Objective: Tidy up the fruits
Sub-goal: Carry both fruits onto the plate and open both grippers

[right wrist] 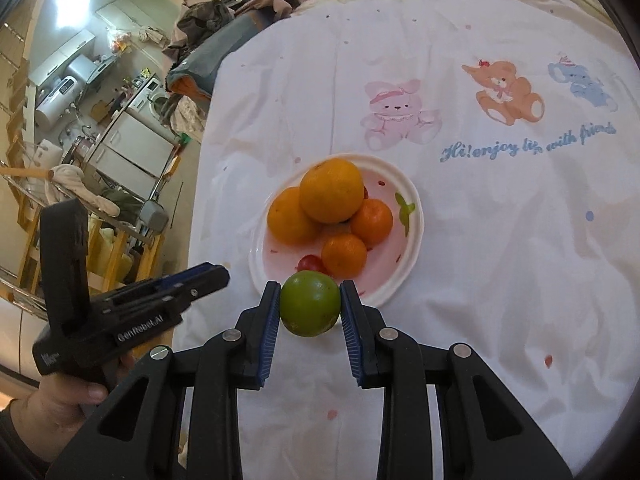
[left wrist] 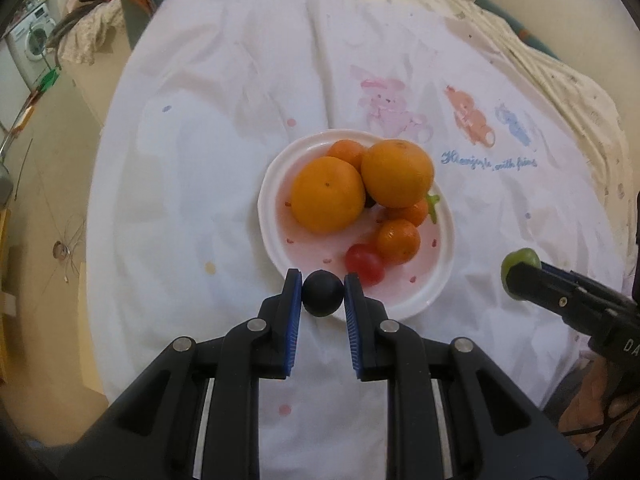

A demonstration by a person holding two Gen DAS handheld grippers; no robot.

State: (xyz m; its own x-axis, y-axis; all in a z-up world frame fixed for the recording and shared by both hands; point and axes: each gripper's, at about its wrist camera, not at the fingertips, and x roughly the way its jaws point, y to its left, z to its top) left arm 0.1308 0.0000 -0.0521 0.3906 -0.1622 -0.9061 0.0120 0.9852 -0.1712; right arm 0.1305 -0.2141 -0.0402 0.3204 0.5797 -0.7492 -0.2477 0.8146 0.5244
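Cloth (right wrist: 460,240) lying white and creased over table, cartoon bears printed on it, blue script reading "Hi! enjoy life with friends". Kitchen clutter and washing machine (left wrist: 34,42) sitting beyond table edge.

Your left claw (left wrist: 323,293) pinching dark round fruit (left wrist: 323,294) between blue pads, just at near rim of plate (left wrist: 276,184).

Your right claw (right wrist: 310,305) clamping green fruit (right wrist: 310,304) near same rim.

Plate holding oranges (left wrist: 328,196) and red tomato (left wrist: 364,266).

Right wrist view alone showing "GenRobot.AI" on left claw body, your hand (right wrist: 60,396) gripping it.

A white cartoon-printed cloth (right wrist: 480,240) covers the table; a washing machine (left wrist: 34,42) stands beyond.
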